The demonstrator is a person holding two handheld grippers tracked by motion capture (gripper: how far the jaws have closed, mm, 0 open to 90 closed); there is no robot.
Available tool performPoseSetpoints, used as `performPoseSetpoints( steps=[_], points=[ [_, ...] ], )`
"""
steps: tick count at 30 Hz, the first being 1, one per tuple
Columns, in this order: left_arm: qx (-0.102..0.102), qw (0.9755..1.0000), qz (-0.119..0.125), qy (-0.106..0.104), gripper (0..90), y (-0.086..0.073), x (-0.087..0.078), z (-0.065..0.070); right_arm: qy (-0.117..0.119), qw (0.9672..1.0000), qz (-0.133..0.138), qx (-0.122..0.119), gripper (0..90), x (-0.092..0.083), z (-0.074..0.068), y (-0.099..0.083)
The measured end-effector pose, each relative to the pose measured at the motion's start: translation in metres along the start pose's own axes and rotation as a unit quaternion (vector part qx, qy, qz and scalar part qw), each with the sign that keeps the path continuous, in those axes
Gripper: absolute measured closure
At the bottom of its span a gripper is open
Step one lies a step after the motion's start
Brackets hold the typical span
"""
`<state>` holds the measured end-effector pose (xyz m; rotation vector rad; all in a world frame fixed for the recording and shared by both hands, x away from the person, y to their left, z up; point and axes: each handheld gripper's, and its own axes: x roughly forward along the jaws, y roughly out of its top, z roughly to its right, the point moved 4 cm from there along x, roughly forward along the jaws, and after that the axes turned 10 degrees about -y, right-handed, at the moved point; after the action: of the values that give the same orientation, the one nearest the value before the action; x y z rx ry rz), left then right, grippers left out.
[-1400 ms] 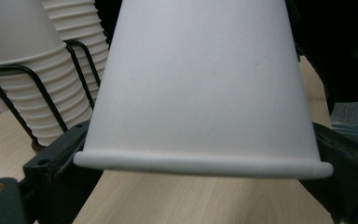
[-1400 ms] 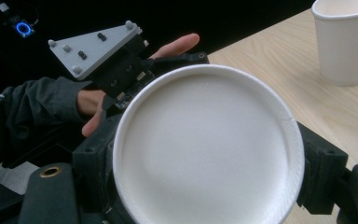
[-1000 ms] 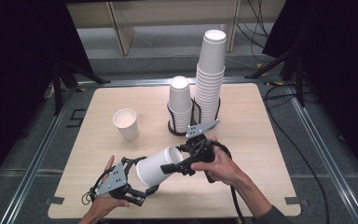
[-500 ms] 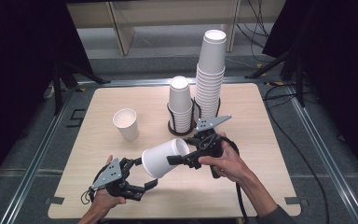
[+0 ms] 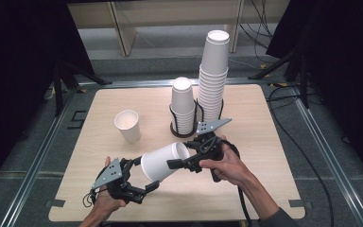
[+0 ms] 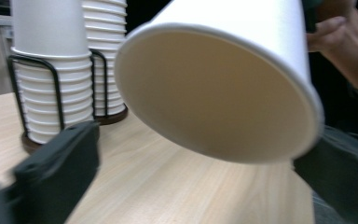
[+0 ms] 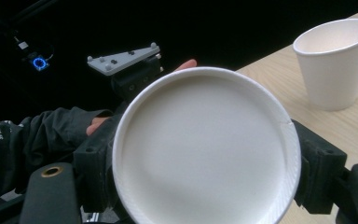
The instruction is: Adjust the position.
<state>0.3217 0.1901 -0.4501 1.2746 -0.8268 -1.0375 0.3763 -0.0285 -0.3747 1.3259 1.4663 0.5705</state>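
Note:
A white paper cup lies level above the wooden table, between my two grippers. My right gripper is shut on its base end; in the right gripper view the round base sits pinched between the black jaws of my right gripper. The cup's open mouth faces my left gripper. The left gripper has just been opening, and its jaws now stand wide on either side of the rim, the left one clearly off it.
One loose cup stands upright at the left middle of the table. Behind the grippers a short cup stack and a tall cup stack sit in black wire holders.
The held cup has shifted slightly up and to the right with the right gripper. The left jaws have spread apart around the cup's mouth.

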Motion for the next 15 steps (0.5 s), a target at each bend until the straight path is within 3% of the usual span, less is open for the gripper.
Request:
performPoseSetpoints(
  steps=[8,9,10,12,13,15],
  points=[
    [0.014,0.9999,0.007,-0.005,0.0,0.001,0.001,0.004,0.019,0.9998,-0.006,0.008,24.9,0.011,-0.002,-0.005],
    [0.019,0.9998,0.004,-0.007,0.0,0.001,0.001,0.004,0.026,0.9994,-0.011,0.018,24.9,0.012,-0.004,-0.006],
    [0.024,0.9997,0.002,-0.007,0.0,0.001,0.001,0.004,0.024,0.9996,-0.009,0.007,24.9,0.014,-0.003,-0.006],
    [0.029,0.9996,0.003,-0.008,0.0,0.001,0.001,0.005,0.028,0.9993,-0.015,0.020,24.9,0.016,-0.005,-0.008],
    [0.031,0.9995,0.004,-0.009,0.0,0.002,0.001,0.005,0.026,0.9995,-0.013,0.009,24.9,0.017,-0.003,-0.009],
    [0.036,0.9993,0.005,-0.011,0.0,0.002,0.001,0.006,0.032,0.9993,-0.013,0.014,25.0,0.018,-0.004,-0.009]
  ],
)
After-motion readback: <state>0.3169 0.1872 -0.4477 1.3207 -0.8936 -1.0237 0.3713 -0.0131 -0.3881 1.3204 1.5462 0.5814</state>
